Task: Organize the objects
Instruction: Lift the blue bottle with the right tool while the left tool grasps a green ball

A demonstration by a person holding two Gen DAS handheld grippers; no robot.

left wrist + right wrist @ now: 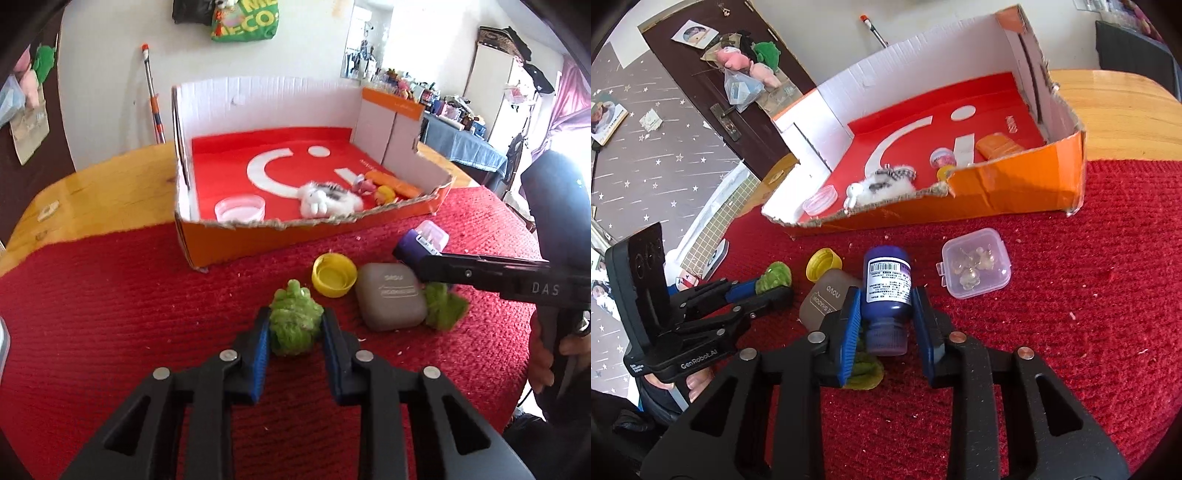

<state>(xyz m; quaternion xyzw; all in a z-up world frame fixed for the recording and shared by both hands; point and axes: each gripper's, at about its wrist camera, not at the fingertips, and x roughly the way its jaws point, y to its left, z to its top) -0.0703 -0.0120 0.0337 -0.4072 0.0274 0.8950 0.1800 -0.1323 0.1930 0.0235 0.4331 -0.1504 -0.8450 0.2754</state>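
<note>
My left gripper point(294, 325) is shut on a green plush toy point(293, 323) just above the red cloth; it also shows in the right wrist view point(772, 284). My right gripper point(886, 314) is shut on a purple bottle point(888, 291) with a white label, held over a second green plush point(864, 369); the bottle shows in the left wrist view point(413, 245). The orange cardboard box point(240, 240) with a red floor stands behind, holding a white plush point(328, 199), a clear lid point(240, 208), an orange piece point(395, 182) and small toys.
On the red cloth point(110, 314) lie a yellow cap point(334, 275), a grey case point(389, 295), a second green plush point(443, 304) and a clear plastic box point(975, 262) of small items. The wooden table point(92, 192) shows behind the cloth.
</note>
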